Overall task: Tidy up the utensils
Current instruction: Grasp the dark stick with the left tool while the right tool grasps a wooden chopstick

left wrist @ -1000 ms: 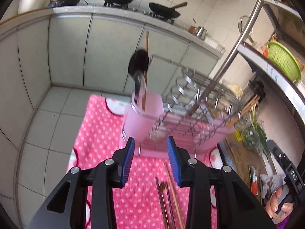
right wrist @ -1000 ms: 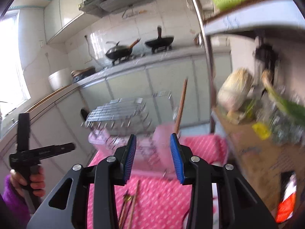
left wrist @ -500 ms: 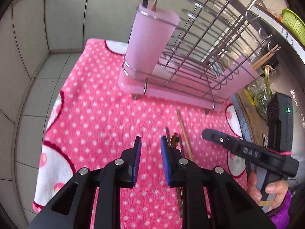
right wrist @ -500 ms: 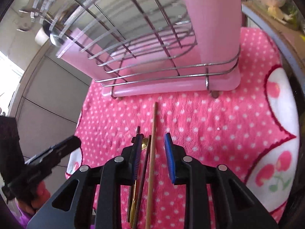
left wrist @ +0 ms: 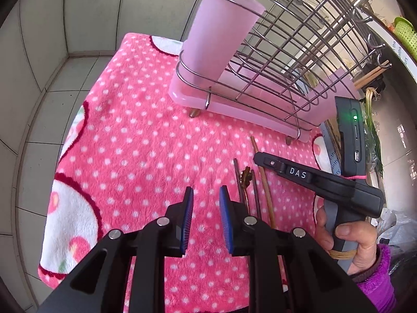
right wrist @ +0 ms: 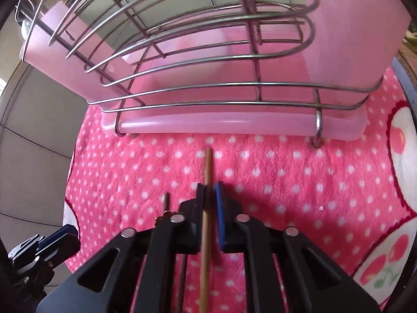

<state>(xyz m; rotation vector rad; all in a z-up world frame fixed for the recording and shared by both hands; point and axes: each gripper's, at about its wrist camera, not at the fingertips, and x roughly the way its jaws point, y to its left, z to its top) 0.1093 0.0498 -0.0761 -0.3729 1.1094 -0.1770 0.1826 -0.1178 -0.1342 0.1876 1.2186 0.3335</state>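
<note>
My right gripper (right wrist: pixel 209 208) has just dropped in front of the pink rack (right wrist: pixel 234 126) and pinched the light chopstick (right wrist: pixel 207 167), ready for lifting; my left gripper (left wrist: pixel 203 219) hangs half-spread, empty.

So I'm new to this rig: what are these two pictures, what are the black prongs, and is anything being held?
Each picture comes from a camera on a hand-held gripper, looking along its two fingers. A person's hand carries the right gripper, which is shut on a light wooden chopstick. The left gripper hovers open over the pink dotted cloth, holding nothing. On the cloth lie dark chopsticks and a gold-coloured utensil, with a pink wire drying rack and its utensil cup behind.
</note>
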